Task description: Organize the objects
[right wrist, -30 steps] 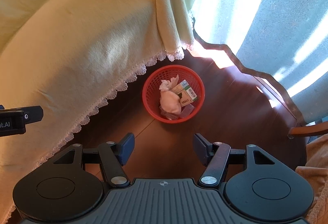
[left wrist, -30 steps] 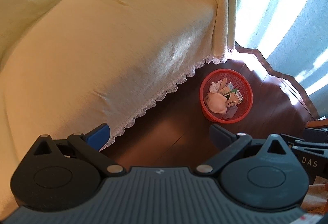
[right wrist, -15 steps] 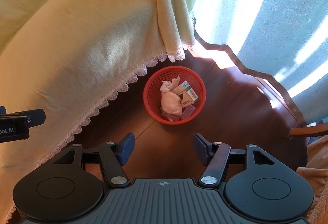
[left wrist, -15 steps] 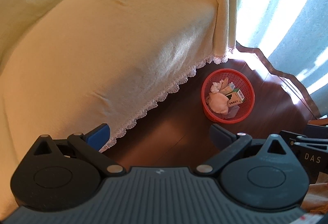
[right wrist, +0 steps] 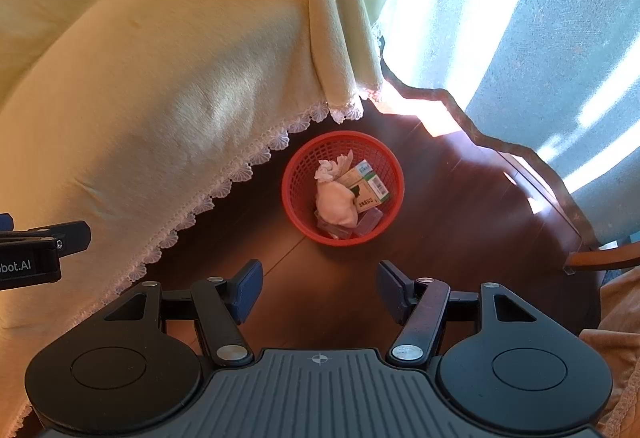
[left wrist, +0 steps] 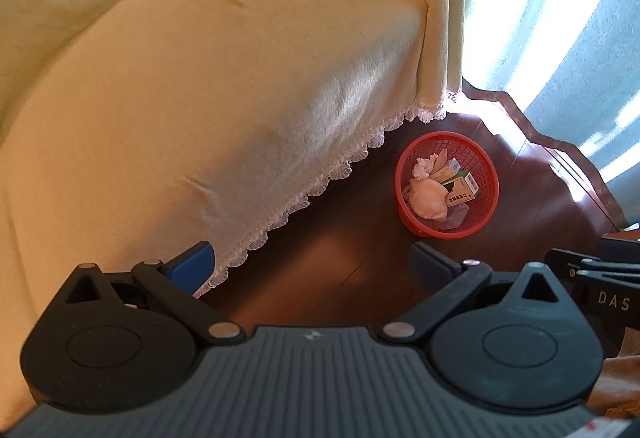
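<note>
A small red mesh basket (right wrist: 298, 181) (left wrist: 490, 165) stands on the dark wooden floor beside the sofa. Inside it lie a crumpled white tissue (right wrist: 330, 167), a pale pink wad (right wrist: 336, 205), green-and-white cartons (right wrist: 366, 185) and a clear plastic piece (right wrist: 370, 224). My right gripper (right wrist: 319, 290) hangs high above the floor, just in front of the basket, open, nothing between its blue pads. My left gripper (left wrist: 316, 268) is open and empty too, over the sofa's lace edge, with the basket to its upper right.
A sofa under a pale yellow cover (left wrist: 192, 85) with a white lace hem (right wrist: 224, 185) fills the left side. Sunlit light-blue curtains (right wrist: 520, 17) hang at the right. A wooden chair arm (right wrist: 604, 260) and tan cloth (right wrist: 618, 318) sit at the right edge.
Both views have drifted very slightly, so the basket sits a touch further right in each. Both grippers keep the same opening.
</note>
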